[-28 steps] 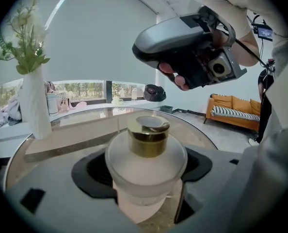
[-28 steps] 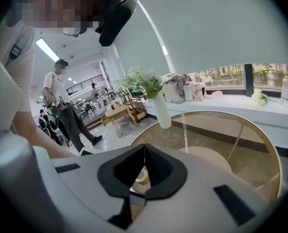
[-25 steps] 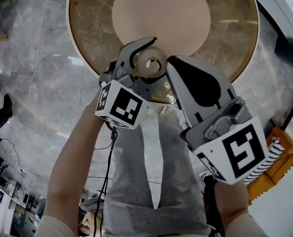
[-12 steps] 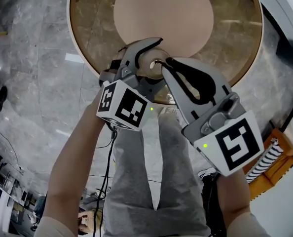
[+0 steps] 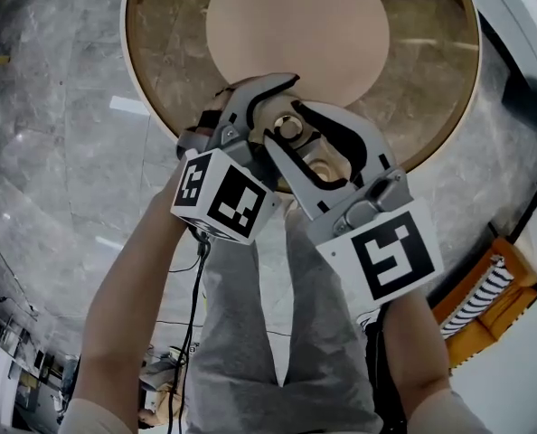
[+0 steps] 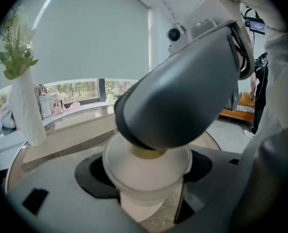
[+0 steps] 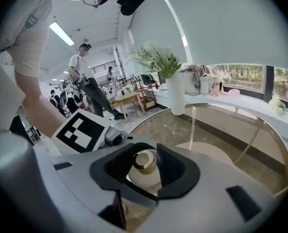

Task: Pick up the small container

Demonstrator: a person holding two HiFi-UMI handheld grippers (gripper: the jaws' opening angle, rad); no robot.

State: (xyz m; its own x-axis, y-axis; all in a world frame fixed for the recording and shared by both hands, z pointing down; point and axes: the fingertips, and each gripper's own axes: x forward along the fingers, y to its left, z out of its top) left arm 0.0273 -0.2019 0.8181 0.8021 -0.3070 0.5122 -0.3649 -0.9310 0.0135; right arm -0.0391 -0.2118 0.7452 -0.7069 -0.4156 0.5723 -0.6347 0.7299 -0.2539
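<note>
Two-handed reach forward, left tongs [image 6: 145, 171] clamped on small container [image 5: 289, 127], right tongs [image 7: 146, 166] just opening, jaws astride its top.

The container [image 6: 147, 174] is a small white cup, wider at the rim, closed by a white lid that carries a yellowish ring at its centre. It is clear of the table [image 5: 160, 52], above its near edge, lid up, clamped by its sides in the left gripper [image 5: 270, 108]. The right gripper [image 7: 145, 171], its jaws just opened, straddles the ring without gripping it.
</note>
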